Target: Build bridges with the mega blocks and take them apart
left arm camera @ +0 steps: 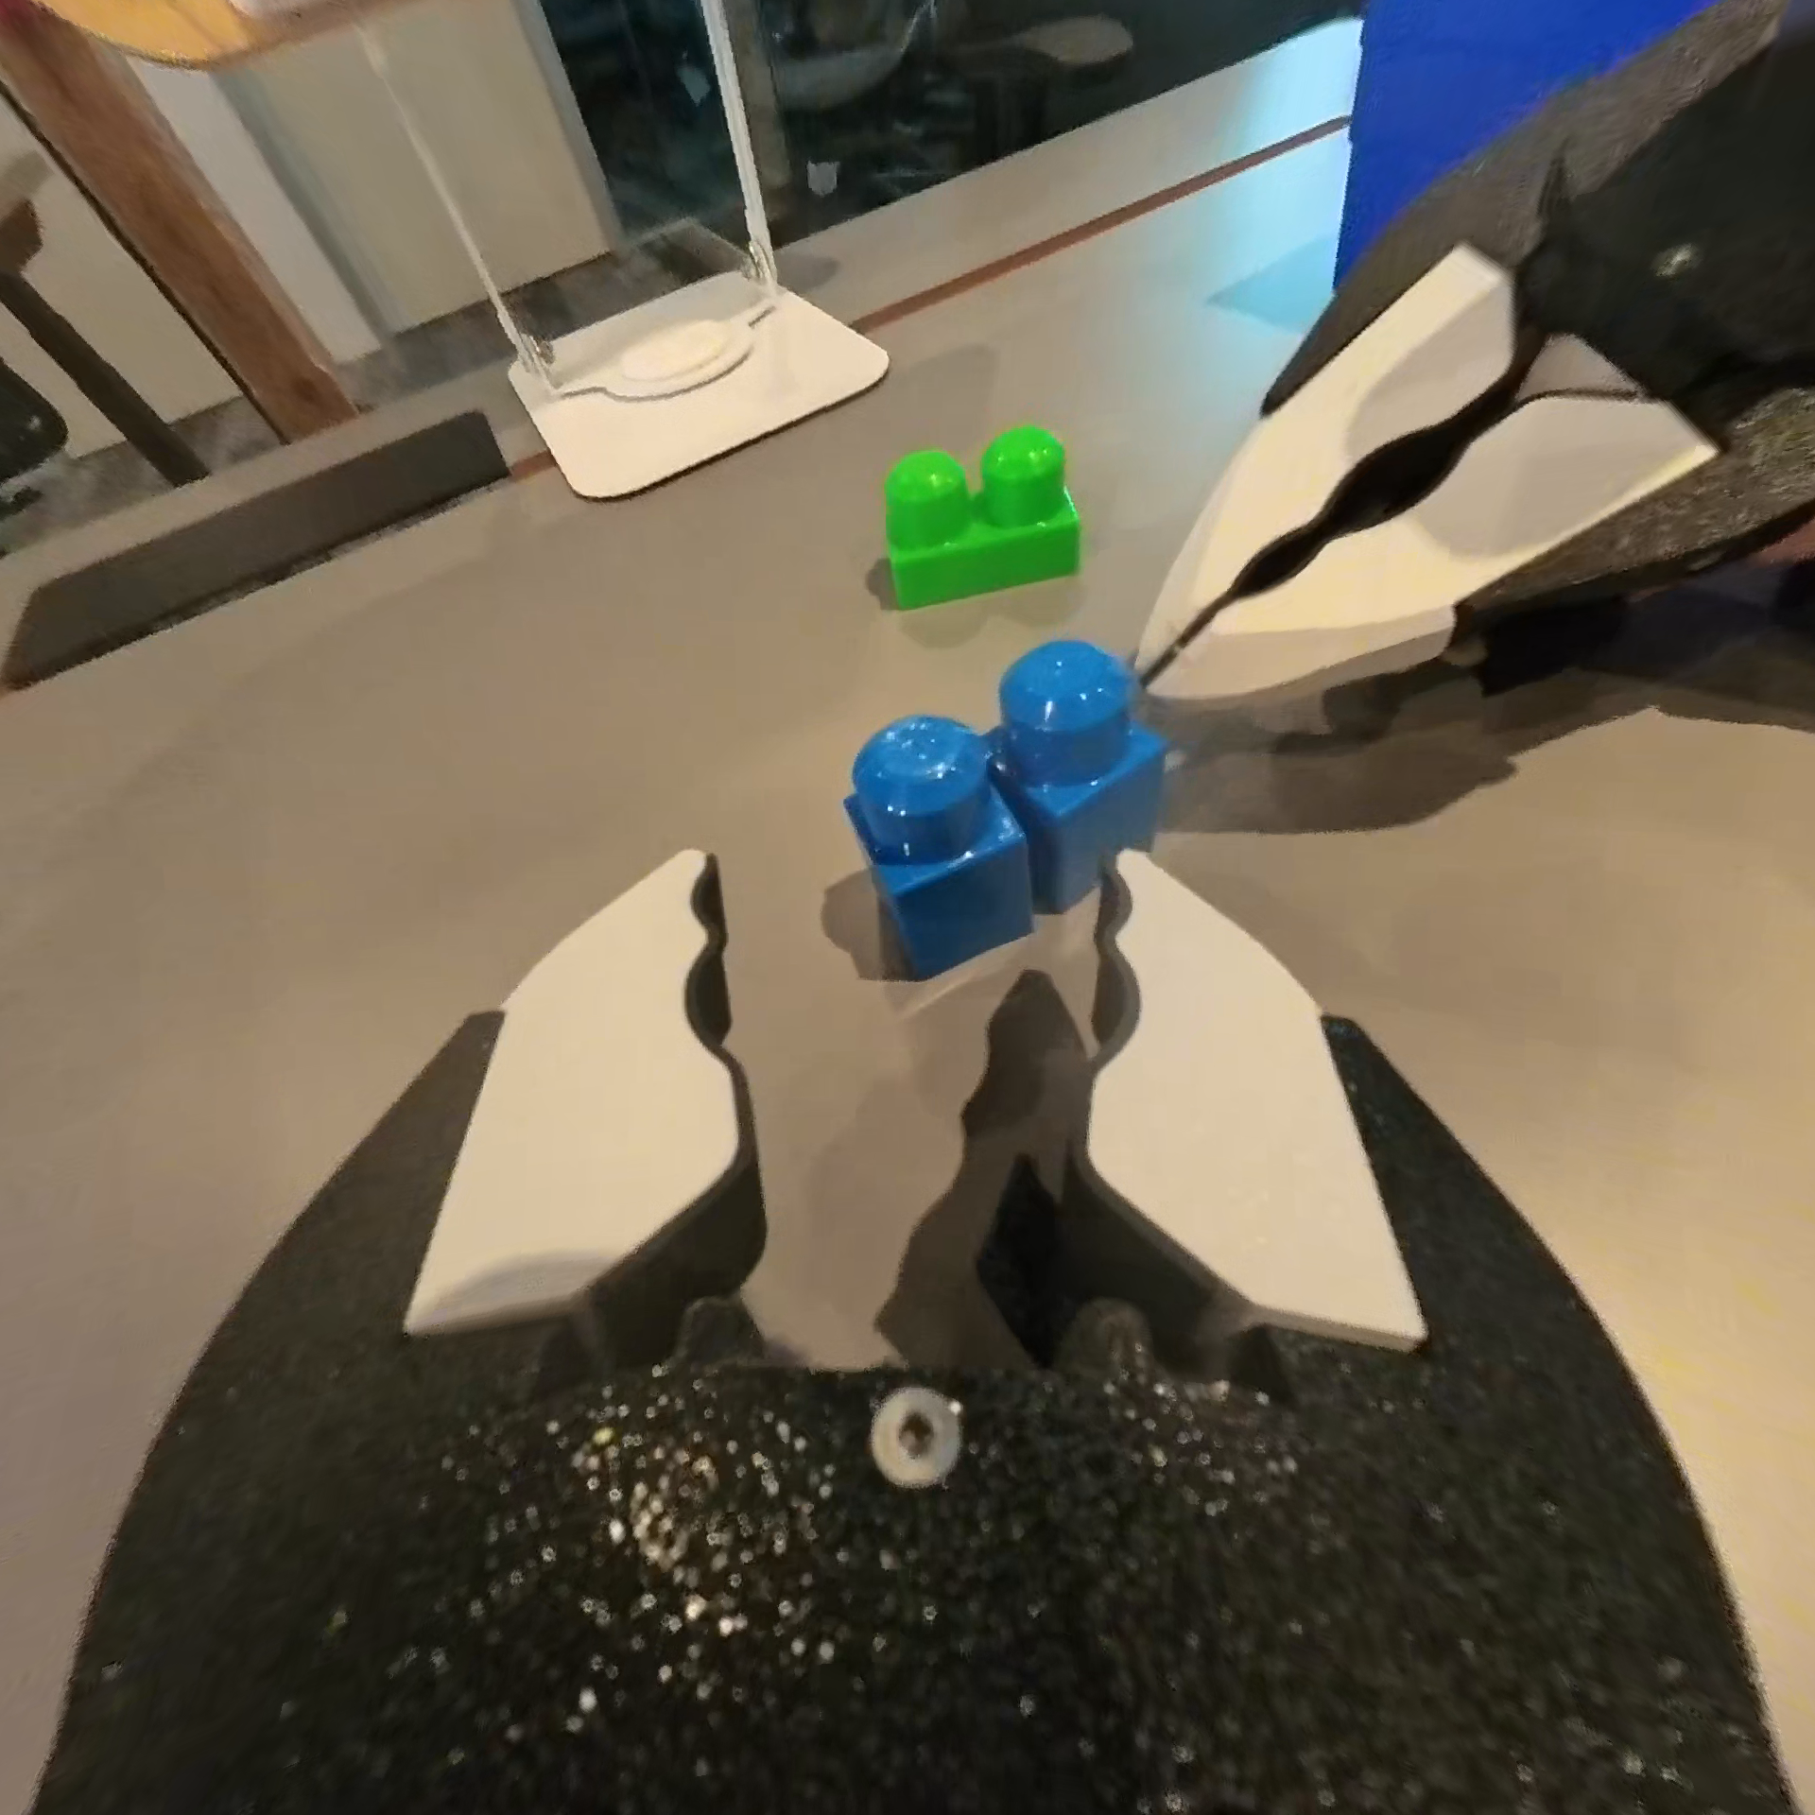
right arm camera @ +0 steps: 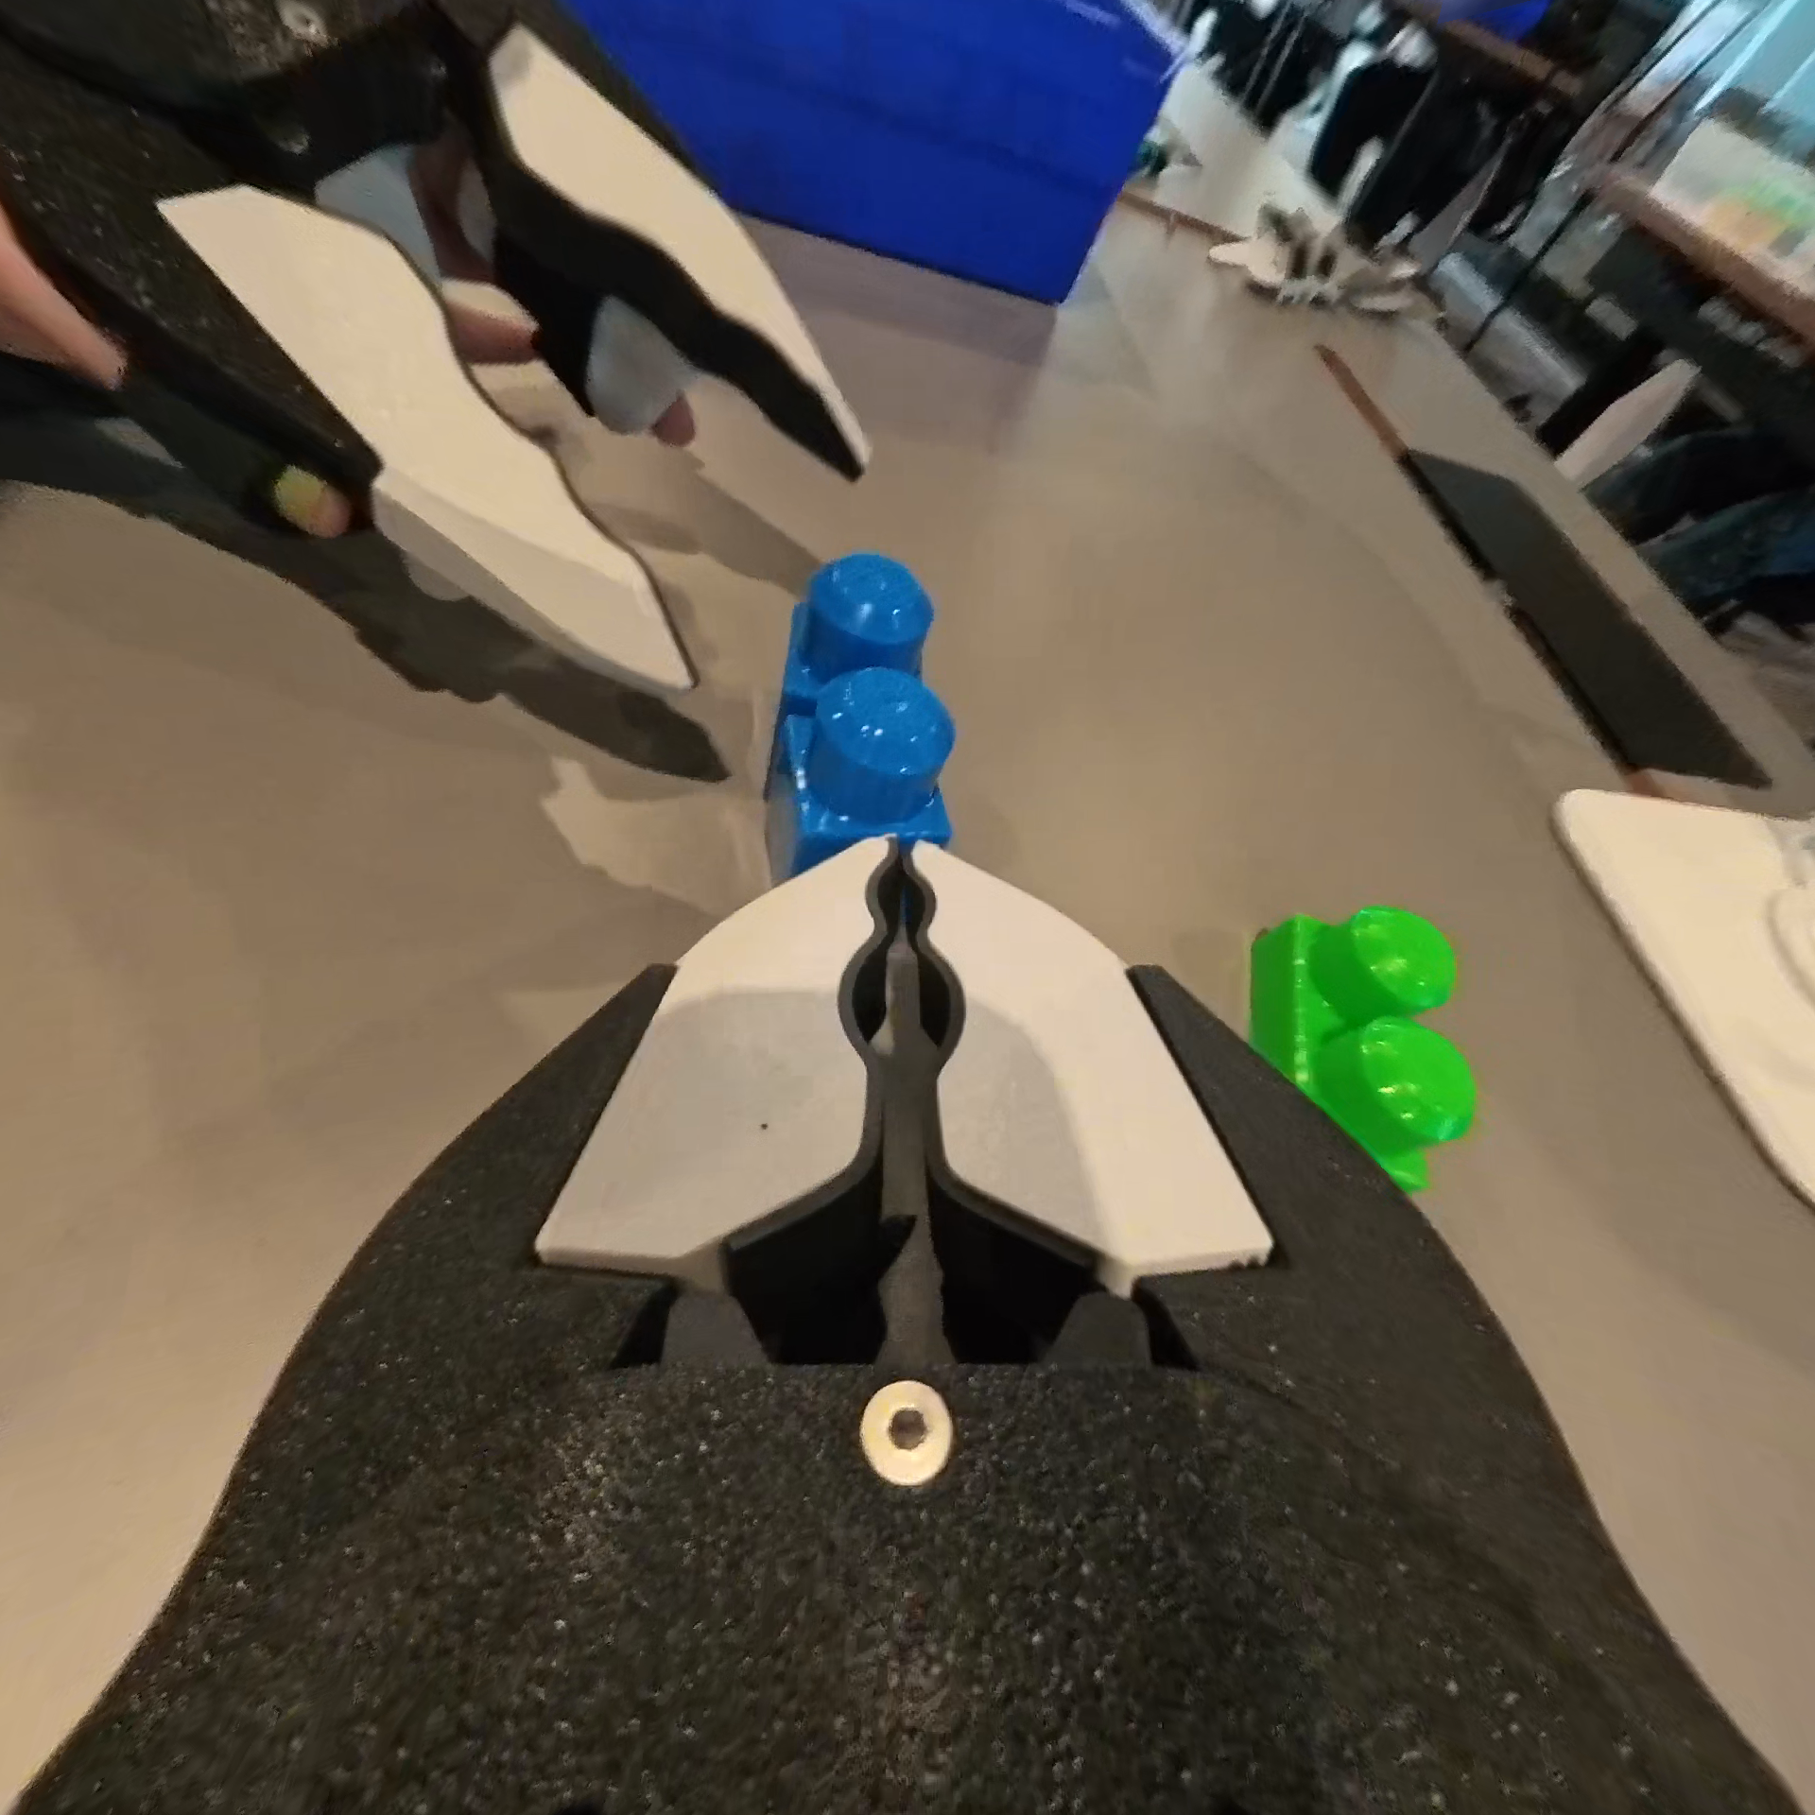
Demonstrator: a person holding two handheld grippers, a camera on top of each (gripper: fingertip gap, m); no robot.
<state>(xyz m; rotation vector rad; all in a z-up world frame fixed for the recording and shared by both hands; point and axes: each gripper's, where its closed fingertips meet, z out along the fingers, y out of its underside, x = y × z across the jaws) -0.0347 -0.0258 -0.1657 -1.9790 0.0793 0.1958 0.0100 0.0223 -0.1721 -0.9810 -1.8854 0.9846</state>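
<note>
Two blue single-stud blocks point(left arm camera: 938, 864) point(left arm camera: 1075, 786) stand side by side, touching, on the grey table point(left arm camera: 393, 884). A green two-stud block point(left arm camera: 982, 530) lies apart behind them. My left gripper point(left arm camera: 913, 869) is open and empty, its fingertips just short of the near blue block. My right gripper point(left arm camera: 1144, 668) is shut and empty, its tip against the far block's stud. In the right wrist view the shut right gripper point(right arm camera: 899, 845) points at the blue blocks point(right arm camera: 874, 766), the green block point(right arm camera: 1365, 1051) lies to the right, and the open left gripper point(right arm camera: 766, 570) is at upper left.
A clear acrylic stand on a white base point(left arm camera: 707, 393) stands behind the green block; the base also shows in the right wrist view point(right arm camera: 1689, 933). A black strip point(left arm camera: 246, 550) lies along the table's edge. A blue box point(right arm camera: 884, 128) stands at the back.
</note>
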